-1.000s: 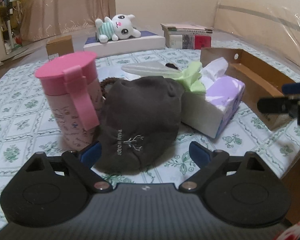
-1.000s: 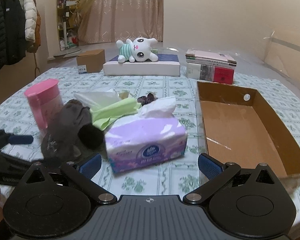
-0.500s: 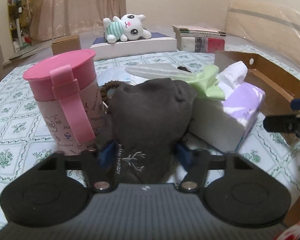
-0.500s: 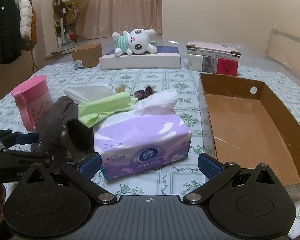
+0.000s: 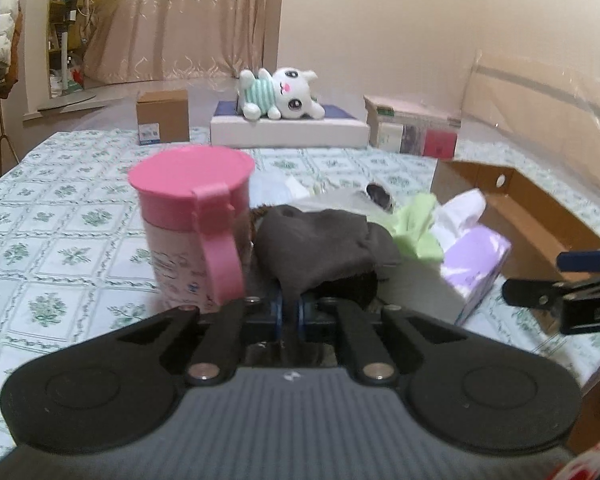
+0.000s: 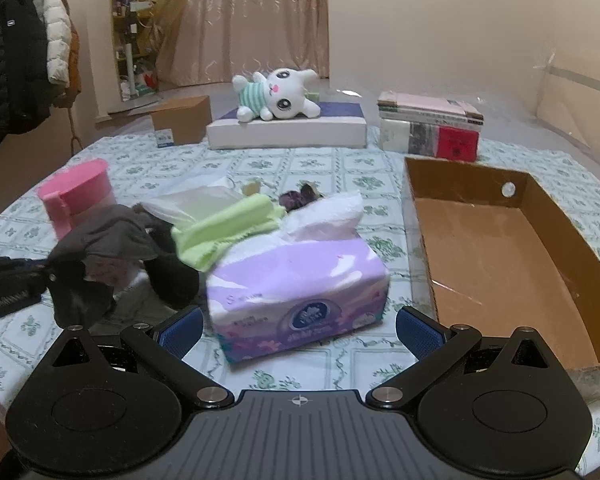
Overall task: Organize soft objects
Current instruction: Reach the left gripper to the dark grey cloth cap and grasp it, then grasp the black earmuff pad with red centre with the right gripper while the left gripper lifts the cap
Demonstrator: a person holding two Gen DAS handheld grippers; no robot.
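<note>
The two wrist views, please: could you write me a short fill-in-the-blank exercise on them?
1. The left gripper is closing its jaws on the dark ____ cloth.
2. The cardboard box holds ____.
3. The cup has a ____ lid.
4. The green cloth lies partly on the ____ pack.

Missing: grey; nothing; pink; tissue

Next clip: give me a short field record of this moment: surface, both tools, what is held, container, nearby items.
surface: table with green floral cloth
left tool: jaws closing, pinching the dark grey cloth at its near edge
right tool: open, empty, facing the purple tissue pack
container: cardboard box, nothing in it, right of the tissue pack
nearby: pink cup left of the cloth; green cloth lying partly on the tissue pack
background: plush toy on a white box
</note>
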